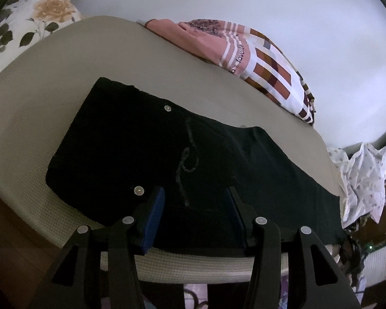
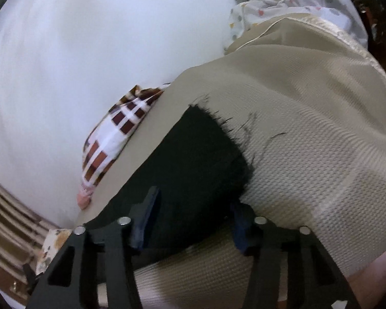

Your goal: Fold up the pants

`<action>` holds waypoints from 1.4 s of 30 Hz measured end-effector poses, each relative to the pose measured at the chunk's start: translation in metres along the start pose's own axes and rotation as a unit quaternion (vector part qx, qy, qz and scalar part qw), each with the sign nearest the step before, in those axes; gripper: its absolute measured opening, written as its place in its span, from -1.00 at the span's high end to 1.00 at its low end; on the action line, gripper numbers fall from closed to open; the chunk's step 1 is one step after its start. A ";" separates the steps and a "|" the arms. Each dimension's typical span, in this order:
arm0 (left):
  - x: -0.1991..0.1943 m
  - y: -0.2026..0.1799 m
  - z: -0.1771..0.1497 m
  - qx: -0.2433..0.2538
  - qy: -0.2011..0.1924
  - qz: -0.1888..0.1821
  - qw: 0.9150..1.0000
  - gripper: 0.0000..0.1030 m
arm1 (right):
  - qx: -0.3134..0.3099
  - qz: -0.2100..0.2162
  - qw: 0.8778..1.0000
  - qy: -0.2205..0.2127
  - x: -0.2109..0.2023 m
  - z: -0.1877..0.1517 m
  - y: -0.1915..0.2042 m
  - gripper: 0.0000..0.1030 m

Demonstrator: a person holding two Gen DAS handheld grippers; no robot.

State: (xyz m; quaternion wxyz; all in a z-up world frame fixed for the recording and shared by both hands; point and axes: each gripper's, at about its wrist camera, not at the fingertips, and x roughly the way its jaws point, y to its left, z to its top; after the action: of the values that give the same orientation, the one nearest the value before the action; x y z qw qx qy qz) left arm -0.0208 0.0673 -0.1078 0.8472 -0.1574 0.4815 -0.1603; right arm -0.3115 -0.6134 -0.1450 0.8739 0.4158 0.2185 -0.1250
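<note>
Pants [image 1: 182,159]: black, flat on the beige mattress [image 1: 38,118], waist end near left gripper, frayed hem near right.
Mattress: textured cover, likely to drag cloth and bunch a fold.
Pillow [image 1: 270,69]: well apart, no obstacle.
Left gripper [image 1: 195,200]: fingers apart above near edge; risk of pinching one layer only.
Right gripper [image 2: 195,211]: fingers apart over hem [image 2: 234,139]; loose threads may slip.

We count one pair of black pants [image 1: 146,152], laid flat on one beige bed cover [image 1: 38,118]. On the pants we see two round metal buttons: one [image 1: 167,108] toward the far edge, one [image 1: 139,190] near us. We count two pillows: a floral one [image 1: 31,25] and a pink patchwork one [image 1: 244,56]. One dotted white cloth [image 1: 360,180] is bunched at the bed's end. Two tongs show, left [image 1: 196,217] and right [image 2: 193,219], each with two fingers spread apart.
</note>
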 end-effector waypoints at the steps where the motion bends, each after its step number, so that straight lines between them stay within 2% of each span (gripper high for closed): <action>1: 0.001 -0.001 0.000 0.000 0.002 -0.001 1.000 0.02 | -0.007 -0.001 1.000 0.006 0.003 0.001 0.003 0.10; 3: 0.003 -0.002 0.000 0.002 0.002 -0.001 1.000 0.01 | -0.019 -0.009 0.999 0.024 0.010 0.002 0.009 0.18; 5: 0.005 -0.003 0.000 0.003 0.003 -0.001 1.000 0.01 | -0.017 -0.013 0.999 0.043 0.017 0.003 0.010 0.71; 6: 0.005 -0.003 0.000 0.002 0.004 -0.001 1.000 0.01 | -0.011 -0.015 0.999 0.047 0.019 0.003 0.010 0.75; 11: 0.003 -0.002 0.001 0.003 0.002 -0.001 1.000 0.01 | 0.007 -0.001 0.999 0.042 0.019 0.006 0.021 0.78; 19: 0.007 0.003 -0.002 -0.010 0.008 -0.009 1.000 -0.01 | -0.057 0.067 0.994 0.066 0.040 -0.002 0.119 0.79; 24: 0.010 0.006 -0.006 -0.014 0.016 -0.015 1.000 -0.01 | -0.104 0.104 0.982 0.122 0.080 -0.038 0.181 0.79; 32: 0.013 0.008 -0.012 -0.006 0.029 -0.019 0.999 -0.03 | -0.140 0.136 0.958 0.211 0.129 -0.106 0.237 0.80; 36: 0.013 0.007 -0.015 0.001 0.032 -0.022 0.999 -0.03 | -0.156 0.135 0.951 0.230 0.135 -0.131 0.249 0.80; 42: 0.016 0.007 -0.017 0.011 0.038 -0.023 0.999 -0.08 | -0.181 0.143 0.944 0.235 0.132 -0.143 0.268 0.80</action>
State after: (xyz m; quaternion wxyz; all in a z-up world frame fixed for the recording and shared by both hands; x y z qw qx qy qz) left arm -0.0271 0.0646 -0.1311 0.8260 -0.1535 0.5075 -0.1911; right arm -0.1284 -0.3394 -0.1090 0.8669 0.2949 0.3752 0.1443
